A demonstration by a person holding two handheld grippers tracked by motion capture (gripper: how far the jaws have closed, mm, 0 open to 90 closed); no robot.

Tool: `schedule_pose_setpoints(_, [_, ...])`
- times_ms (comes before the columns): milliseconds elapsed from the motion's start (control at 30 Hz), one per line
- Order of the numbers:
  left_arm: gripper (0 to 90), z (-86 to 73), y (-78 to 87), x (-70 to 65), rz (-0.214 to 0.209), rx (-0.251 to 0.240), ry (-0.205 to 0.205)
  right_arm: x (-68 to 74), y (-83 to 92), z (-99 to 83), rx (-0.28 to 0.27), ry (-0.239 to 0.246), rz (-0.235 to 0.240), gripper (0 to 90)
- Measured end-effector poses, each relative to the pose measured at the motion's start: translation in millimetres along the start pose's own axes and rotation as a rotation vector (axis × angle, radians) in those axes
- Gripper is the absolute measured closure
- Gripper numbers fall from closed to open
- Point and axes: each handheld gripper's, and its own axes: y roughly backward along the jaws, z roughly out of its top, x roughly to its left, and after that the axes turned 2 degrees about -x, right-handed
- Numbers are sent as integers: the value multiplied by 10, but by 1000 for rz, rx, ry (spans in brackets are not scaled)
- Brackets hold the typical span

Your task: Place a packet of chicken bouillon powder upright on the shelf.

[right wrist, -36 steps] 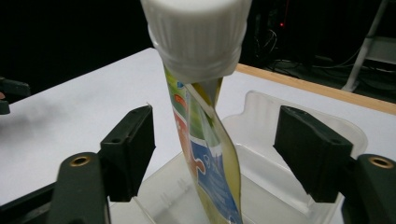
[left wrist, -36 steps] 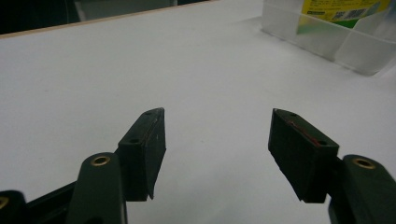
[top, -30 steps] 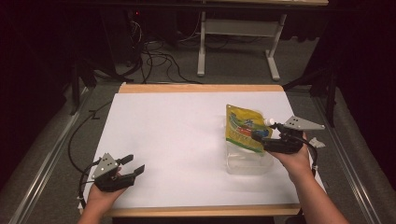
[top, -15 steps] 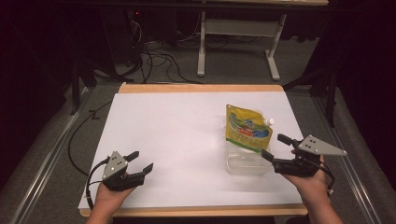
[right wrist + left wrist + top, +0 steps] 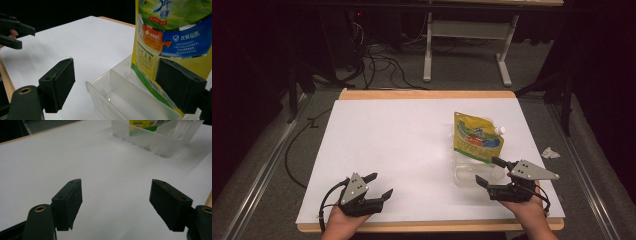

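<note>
The tall yellow-green plastic refill pouch point(image 5: 477, 138) is standing upright in the clear plastic bin point(image 5: 472, 172) just ahead of the right gripper point(image 5: 495, 173), nearer than the left gripper point(image 5: 378, 186); both jaws are spreading, empty.

The pouch point(image 5: 172, 37) is cut off at the picture's top in the right gripper view, and the clear bin point(image 5: 130, 100) hides its base.

Glossy pouch, clear plastic, matt black jaws

The yellow pouch point(image 5: 172, 37) has a shiny printed film; the clear tray point(image 5: 120, 100) is smooth, translucent plastic. The white tabletop point(image 5: 402, 145) looks matt and paper-smooth, edged in pale wood. The right gripper point(image 5: 491, 171) carries a dull grey metal-looking plate.
</note>
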Motion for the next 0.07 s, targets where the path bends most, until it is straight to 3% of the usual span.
schedule_pose_setpoints(67, [266,-14,0,28,4,4,5,-20,12,1,-9,-1,-4,161])
